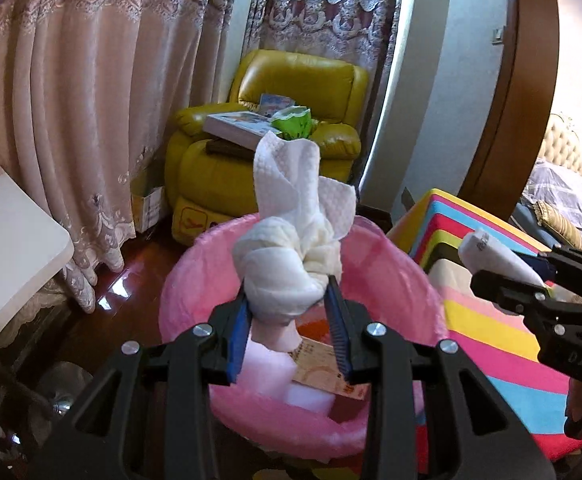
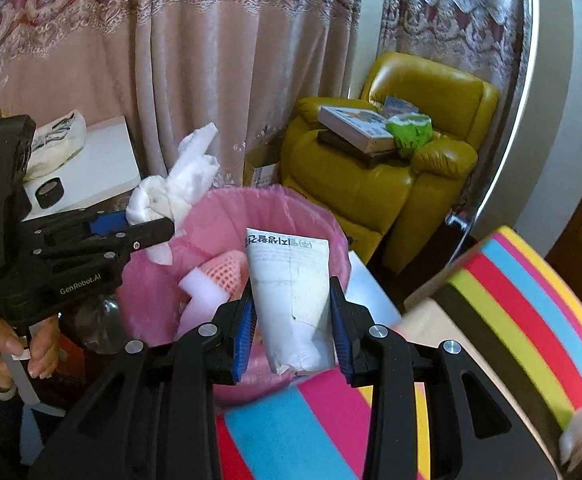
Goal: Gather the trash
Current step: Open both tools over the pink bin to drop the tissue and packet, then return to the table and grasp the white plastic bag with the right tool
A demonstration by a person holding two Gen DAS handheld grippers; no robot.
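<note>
a yellow armchair (image 1: 267,152) was seen before pink curtains (image 1: 71,100). a pink-lined bin (image 1: 195,276) stood below both grippers. the left gripper (image 1: 289,300) was clamped on a knotted white tissue (image 1: 291,248) above the bin. the right gripper (image 2: 293,304), at three o'clock of it, was clamped on a white tube (image 2: 291,292).

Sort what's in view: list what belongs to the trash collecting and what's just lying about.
Part of the job:
- knotted white paper towel, gripped in the left claw
- squeezed white plastic tube, gripped in the right claw
- bin lined with a pink plastic bag, already holding scraps

Just lying about:
- yellow leather armchair
- books stacked on it
- striped multicoloured box
</note>
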